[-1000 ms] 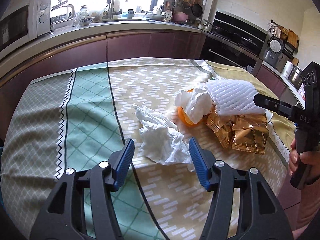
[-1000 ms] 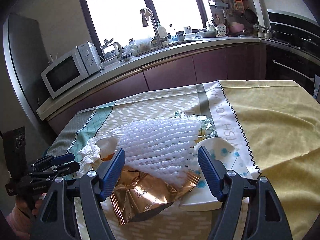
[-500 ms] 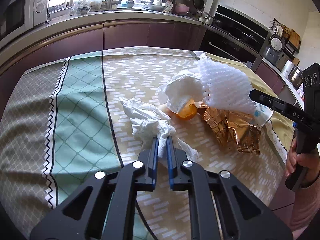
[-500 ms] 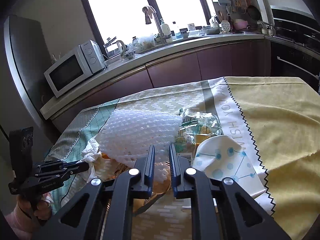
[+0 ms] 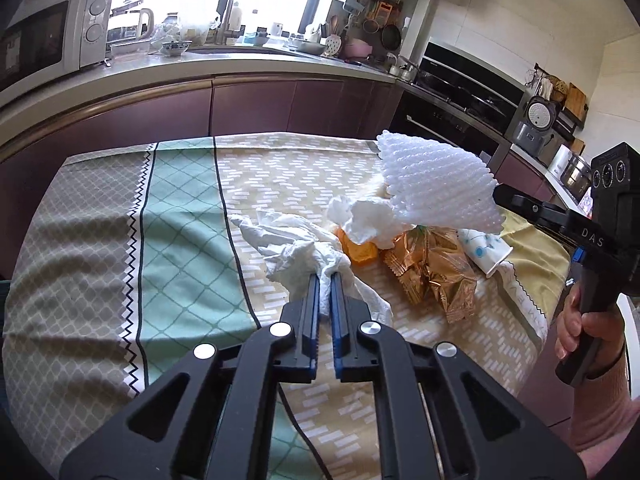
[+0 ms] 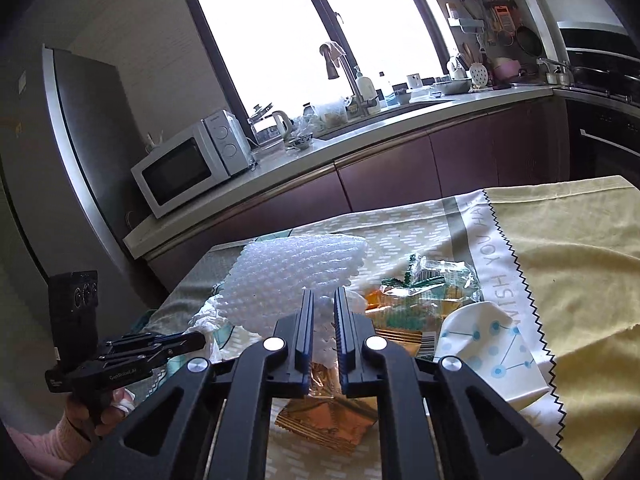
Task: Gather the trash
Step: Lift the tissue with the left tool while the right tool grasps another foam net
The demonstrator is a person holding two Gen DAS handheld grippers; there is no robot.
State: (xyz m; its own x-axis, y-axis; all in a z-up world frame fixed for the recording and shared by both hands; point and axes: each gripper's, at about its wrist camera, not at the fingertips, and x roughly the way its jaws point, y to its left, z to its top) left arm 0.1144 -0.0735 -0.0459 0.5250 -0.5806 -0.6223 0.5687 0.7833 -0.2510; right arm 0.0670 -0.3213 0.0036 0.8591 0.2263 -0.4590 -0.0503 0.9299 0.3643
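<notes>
Two tools grip trash: left tool (image 5: 325,276) pinches crumpled white tissue (image 5: 292,246) mid-bench; right tool (image 6: 322,300), closing, clamps white foam netting (image 6: 296,276) above gold wrappers (image 5: 432,276). Patterned cloth (image 5: 180,240) covers the kitchen bench.

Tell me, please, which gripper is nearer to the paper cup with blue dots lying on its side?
Right. The right gripper, clamping the white foam net, is just beside the paper cup; the left gripper grips the crumpled tissue beyond the gold wrappers.
</notes>
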